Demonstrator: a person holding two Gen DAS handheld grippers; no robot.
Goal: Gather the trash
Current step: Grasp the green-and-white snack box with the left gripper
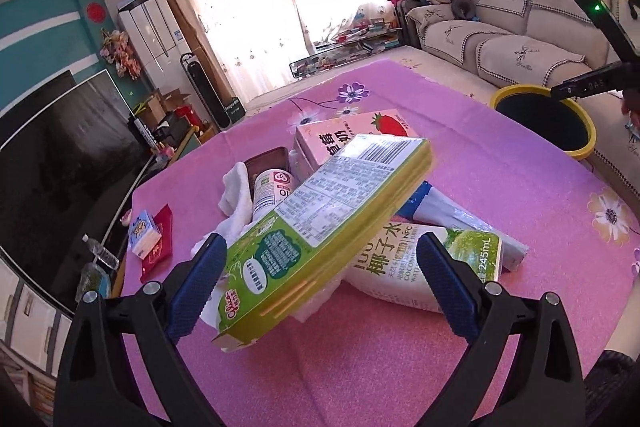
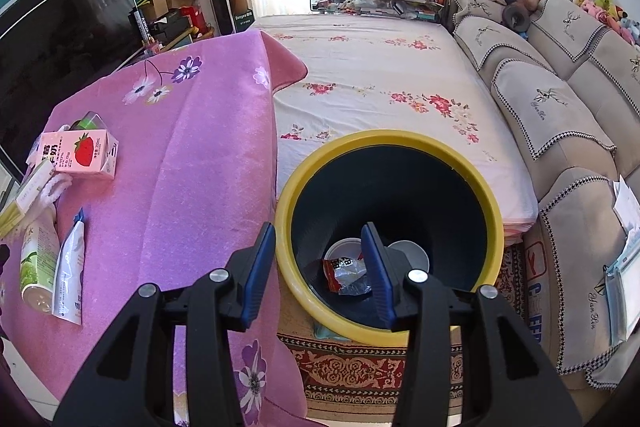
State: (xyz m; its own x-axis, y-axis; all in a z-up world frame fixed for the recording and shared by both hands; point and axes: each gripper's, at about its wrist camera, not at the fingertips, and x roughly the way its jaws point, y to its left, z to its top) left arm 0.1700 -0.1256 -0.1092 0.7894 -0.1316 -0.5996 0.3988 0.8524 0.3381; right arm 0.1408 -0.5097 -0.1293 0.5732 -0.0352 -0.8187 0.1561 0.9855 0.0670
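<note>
Left tool (image 1: 320, 267): jaws spread wide and closing; the green box lies between them, tilted. The left pad is at its edge, the right pad stands clear — no firm grip visible.
Green box (image 1: 320, 211): flat carton, lime-green, with a barcode, a nutrition table and an orange-red logo I cannot read surely.
Coconut water carton (image 1: 420, 267): lying on its side under the box; reads "椰子水", "NFC", "COCONUT", "245mL".
Strawberry milk carton (image 1: 344, 139): pink, strawberry picture, Chinese characters partly covered.
White bottle (image 1: 268, 191): on its side beside a white cloth (image 1: 240, 195).
Bench (image 1: 520, 195): covered in pink flowered cloth; the trash sits in a heap on it.
Right tool (image 2: 320, 275): half-spread, released, nothing between the pads — held above the bin.
Bin (image 2: 492, 227): yellow rim, dark inside, beside the bench; holds a foil wrapper (image 2: 344, 273) and white cups.
</note>
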